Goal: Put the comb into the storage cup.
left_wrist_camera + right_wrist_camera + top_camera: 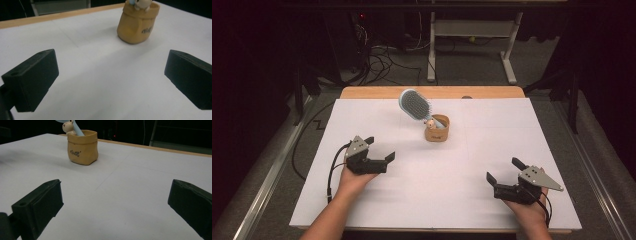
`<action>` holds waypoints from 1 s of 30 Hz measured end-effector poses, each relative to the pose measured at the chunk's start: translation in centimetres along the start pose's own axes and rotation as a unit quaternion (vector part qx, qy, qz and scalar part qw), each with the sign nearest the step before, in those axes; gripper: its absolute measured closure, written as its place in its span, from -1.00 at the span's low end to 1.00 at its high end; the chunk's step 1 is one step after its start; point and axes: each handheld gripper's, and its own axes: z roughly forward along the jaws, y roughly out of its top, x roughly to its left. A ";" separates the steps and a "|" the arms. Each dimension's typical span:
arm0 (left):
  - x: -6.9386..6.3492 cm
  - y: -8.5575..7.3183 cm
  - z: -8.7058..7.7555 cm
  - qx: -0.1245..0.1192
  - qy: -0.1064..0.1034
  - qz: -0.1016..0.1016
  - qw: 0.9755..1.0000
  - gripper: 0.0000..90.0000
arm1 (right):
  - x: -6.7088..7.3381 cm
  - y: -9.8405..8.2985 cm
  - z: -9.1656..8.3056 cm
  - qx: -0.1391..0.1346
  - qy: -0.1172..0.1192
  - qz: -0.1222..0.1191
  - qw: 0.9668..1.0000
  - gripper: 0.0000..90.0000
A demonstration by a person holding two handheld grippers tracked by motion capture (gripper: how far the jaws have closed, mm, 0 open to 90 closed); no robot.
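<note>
A tan sack-shaped holder [437, 129] stands upright near the middle back of the white table cover [492, 145]. A light blue hairbrush [416, 105] sticks out of it, handle down, head leaning up and left. A small beige animal figure [430, 122] sits on the holder's rim. My left gripper [379, 148] rests at the left, open, with nothing between its fingers, well short of the holder [137, 22]. My right gripper [504, 170] sits at the front right, open and empty, facing the holder [82, 147] from far off.
The wooden table edge [432, 92] shows behind the white cover. Beyond it on the dark floor lie cables [382, 60] and the white legs of another desk [472, 45]. A metal rail [272, 170] runs along the left side.
</note>
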 end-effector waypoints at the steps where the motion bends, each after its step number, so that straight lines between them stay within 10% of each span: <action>1: 0.0 -0.3 -0.6 0.000 0.000 -0.001 1.000 -1.00 | 0.0 0.0 0.0 0.000 0.000 0.000 1.000 -1.00; 16: 0.1 -3.5 -7.9 -0.046 0.026 0.008 0.999 -1.00 | 0.2 -0.2 -0.3 0.004 -0.007 0.008 1.000 -1.00; 22: -0.2 -3.1 -7.8 -0.065 0.021 0.038 0.997 -1.00 | 0.7 -0.2 -1.2 0.004 -0.009 0.011 1.000 -1.00; 30: -0.1 -3.2 -7.2 -0.065 0.007 0.019 0.998 -1.00 | 1.2 -0.3 -1.2 0.004 -0.010 0.006 1.000 -1.00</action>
